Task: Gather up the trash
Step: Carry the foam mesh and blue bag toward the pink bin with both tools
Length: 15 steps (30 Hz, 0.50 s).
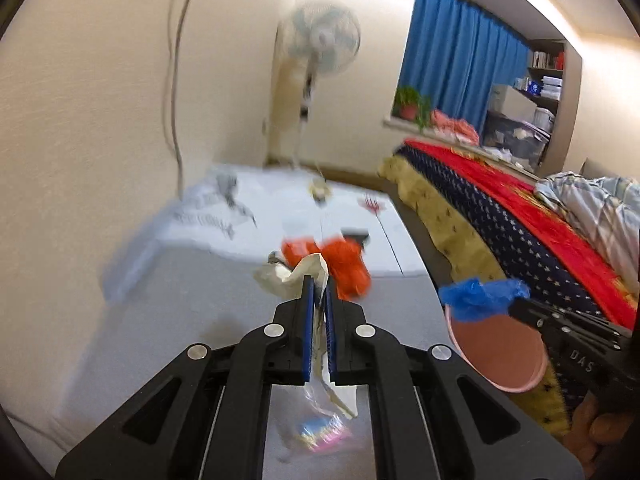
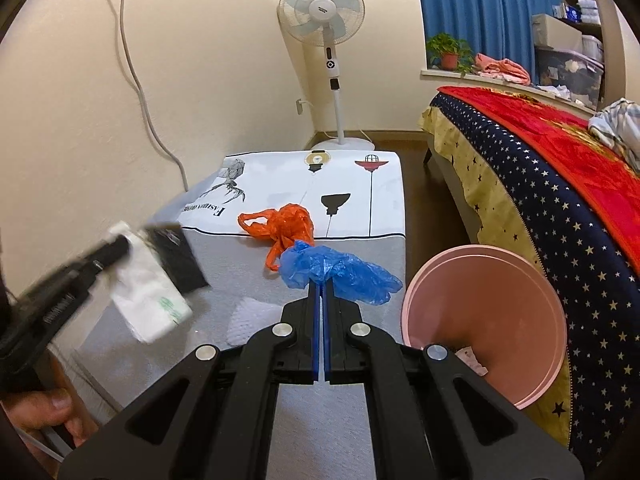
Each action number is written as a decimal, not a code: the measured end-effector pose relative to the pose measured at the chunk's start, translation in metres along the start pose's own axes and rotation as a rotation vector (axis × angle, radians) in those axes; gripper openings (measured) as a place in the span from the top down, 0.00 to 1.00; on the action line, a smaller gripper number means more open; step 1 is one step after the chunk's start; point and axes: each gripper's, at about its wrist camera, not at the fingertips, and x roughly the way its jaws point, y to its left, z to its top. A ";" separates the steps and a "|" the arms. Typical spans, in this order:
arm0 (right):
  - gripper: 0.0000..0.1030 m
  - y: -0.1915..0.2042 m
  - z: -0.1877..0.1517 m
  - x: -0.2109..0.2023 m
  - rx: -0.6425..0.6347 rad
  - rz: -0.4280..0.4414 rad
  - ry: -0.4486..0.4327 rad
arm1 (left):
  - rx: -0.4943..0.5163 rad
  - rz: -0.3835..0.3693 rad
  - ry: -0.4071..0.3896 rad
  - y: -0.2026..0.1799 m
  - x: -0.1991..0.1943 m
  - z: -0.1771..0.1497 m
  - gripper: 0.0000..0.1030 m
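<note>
Surroundings: orange bag (image 2: 286, 228) on table (image 2: 360, 248); pink bin (image 2: 484, 320) beside bed (image 2: 560, 184)
Writing: "FASHION" on table
Left tongs (image 1: 319, 300): clamped on white wrapper (image 1: 294, 274)
Right tongs (image 2: 320, 294): clamped on blue bag (image 2: 340, 270)

Left wrist view is smearing: fan (image 1: 320, 40) and counter (image 1: 240, 216) print unreadable; pink bin (image 2: 486, 320) bottom is hiding behind right tool (image 2: 322, 292).

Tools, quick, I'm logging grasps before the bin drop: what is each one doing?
Left tool: closed on a whitish plastic wrapper.
Right tool: closed on a blue plastic bag, beside the pink bin.
</note>
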 end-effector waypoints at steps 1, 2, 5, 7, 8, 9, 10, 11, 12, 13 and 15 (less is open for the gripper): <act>0.99 0.000 -0.001 0.000 -0.001 -0.001 0.001 | -0.010 0.015 0.004 0.003 0.002 -0.003 0.95; 0.99 -0.002 -0.001 0.001 -0.001 -0.002 0.003 | -0.024 0.019 0.008 0.006 0.004 -0.005 0.95; 0.99 -0.004 -0.003 0.001 0.006 -0.004 0.004 | -0.014 0.008 -0.012 0.004 0.002 -0.002 0.95; 0.99 -0.007 -0.003 0.003 0.014 -0.005 0.006 | 0.011 0.013 -0.027 -0.001 0.001 -0.001 0.95; 0.99 -0.008 -0.003 0.004 0.017 -0.006 0.007 | 0.015 0.015 -0.036 -0.002 0.000 0.000 0.95; 0.99 -0.009 -0.003 0.005 0.020 -0.007 0.007 | 0.006 0.012 -0.049 -0.002 -0.003 0.001 0.95; 0.99 -0.010 -0.003 0.005 0.021 -0.007 0.006 | 0.002 0.009 -0.062 -0.002 -0.005 0.003 0.95; 0.99 -0.010 -0.003 0.005 0.022 -0.007 0.005 | 0.005 0.012 -0.069 -0.004 -0.005 0.005 0.95; 0.99 -0.011 -0.003 0.005 0.022 -0.008 0.003 | 0.014 0.019 -0.085 -0.005 -0.007 0.008 0.95; 0.99 -0.012 -0.003 0.005 0.023 -0.009 0.001 | 0.017 0.019 -0.094 -0.006 -0.008 0.010 0.95; 0.99 -0.014 -0.002 0.005 0.026 -0.012 -0.004 | 0.016 0.009 -0.098 -0.009 -0.010 0.011 0.95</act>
